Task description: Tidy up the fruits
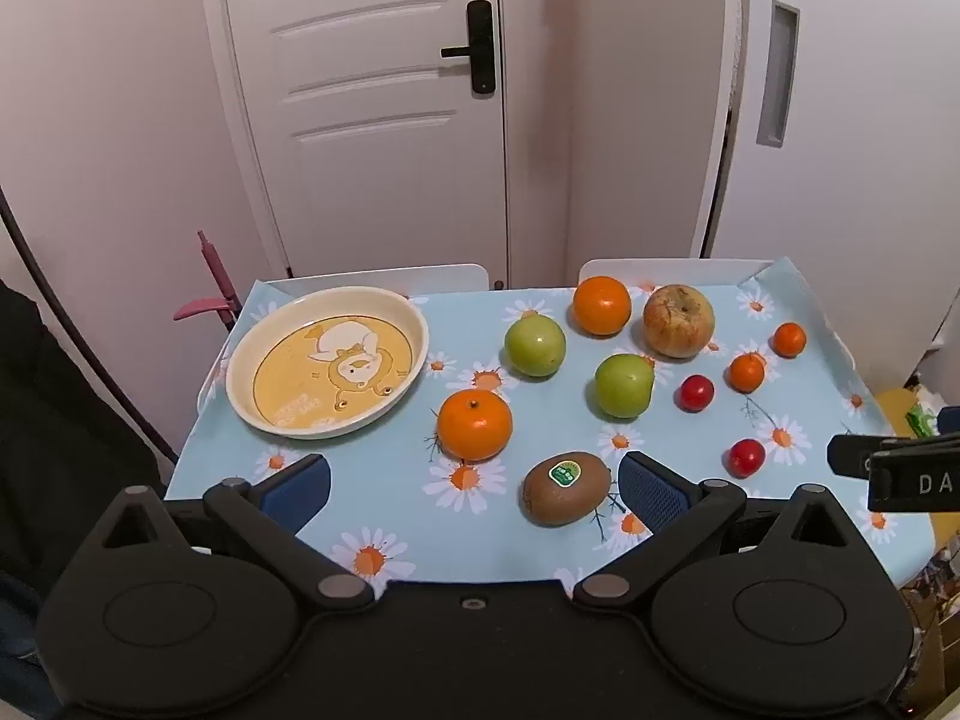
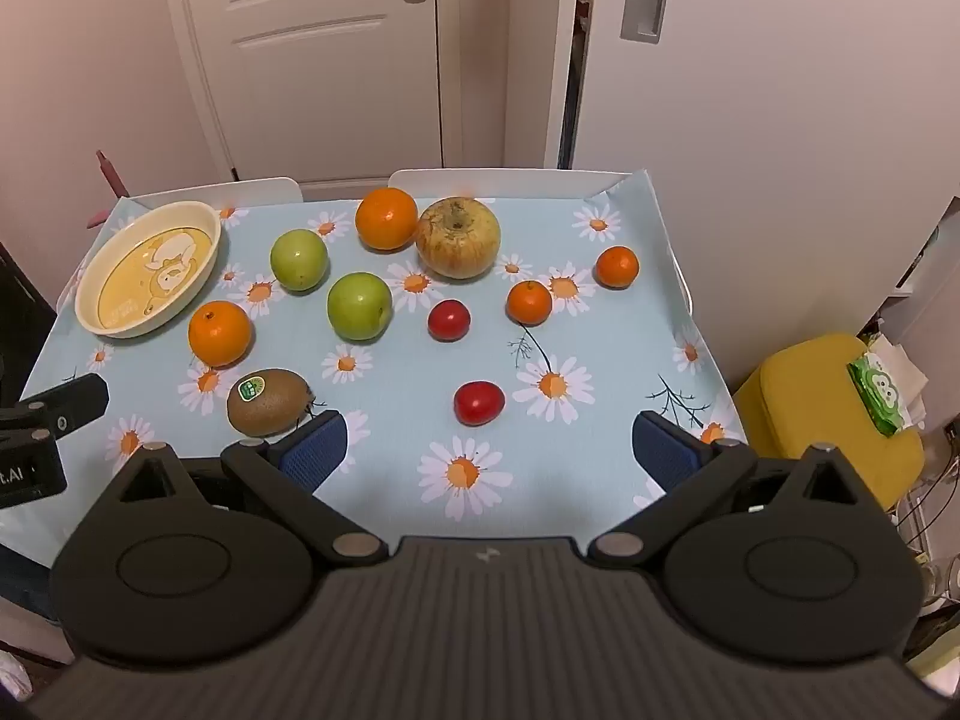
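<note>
A: How do the two tools stand?
B: The left hand-held gripper (image 1: 474,489) is spread wide with nothing between its blue pads, low over the near edge of the table (image 1: 372,480), which wears a light blue daisy-print cloth. The right hand-held gripper (image 2: 487,450) is spread just as wide and also holds nothing.

A: What lies closest to them?
B: One fuzzy brown kiwi with a green sticker (image 1: 566,488), just beside the left tool's right pad. In the right wrist view it sits by that tool's left pad. One red cherry tomato (image 2: 478,402) lies ahead of the right tool; a second red cherry tomato (image 2: 449,320) is farther back.

A: And the rest, counted?
B: Two large oranges: the near large orange (image 1: 474,424) beside the kiwi, the far large orange (image 1: 601,305) at the back, touching or nearly touching one mottled yellow-brown apple (image 1: 678,320). Two round green apples (image 1: 534,345) (image 1: 623,385) in the middle. Two small orange tangerines (image 1: 747,372) (image 1: 788,339) toward the right.

A: Anything in the dish?
B: One round cream plate with a yellow cartoon print (image 1: 414,324) at the far left holds no fruit.
</note>
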The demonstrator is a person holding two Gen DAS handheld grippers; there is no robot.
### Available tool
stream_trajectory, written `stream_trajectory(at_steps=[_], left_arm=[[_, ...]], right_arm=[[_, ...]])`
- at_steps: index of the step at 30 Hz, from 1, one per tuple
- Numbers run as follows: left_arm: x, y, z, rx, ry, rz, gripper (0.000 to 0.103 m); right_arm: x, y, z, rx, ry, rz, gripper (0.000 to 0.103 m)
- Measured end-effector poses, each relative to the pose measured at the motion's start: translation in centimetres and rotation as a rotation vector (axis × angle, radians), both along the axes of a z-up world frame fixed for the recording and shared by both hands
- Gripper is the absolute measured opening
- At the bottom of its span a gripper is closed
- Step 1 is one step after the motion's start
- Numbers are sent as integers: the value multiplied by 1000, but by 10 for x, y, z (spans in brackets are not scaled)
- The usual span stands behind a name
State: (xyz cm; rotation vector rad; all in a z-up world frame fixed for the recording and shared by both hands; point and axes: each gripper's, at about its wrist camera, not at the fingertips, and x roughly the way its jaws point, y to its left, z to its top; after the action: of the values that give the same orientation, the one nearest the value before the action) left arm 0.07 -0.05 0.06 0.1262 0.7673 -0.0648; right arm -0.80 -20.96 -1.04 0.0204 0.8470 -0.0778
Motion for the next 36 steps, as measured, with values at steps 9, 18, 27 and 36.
stream_trajectory(at_steps=[9,18,27,36], left_arm=[[1,6,-2,-26,-10,1,103],[1,6,-3,-17,-9,11,103],[0,7,-2,-15,-10,6,103],[1,6,-1,-14,-10,6,103]], right_arm=[[0,1,1,-1,-2,1,103],[1,0,-1,-3,-1,1,103],[-2,2,0,-2,-1,4,103],[2,3,-2,-1,-5,9,103]])
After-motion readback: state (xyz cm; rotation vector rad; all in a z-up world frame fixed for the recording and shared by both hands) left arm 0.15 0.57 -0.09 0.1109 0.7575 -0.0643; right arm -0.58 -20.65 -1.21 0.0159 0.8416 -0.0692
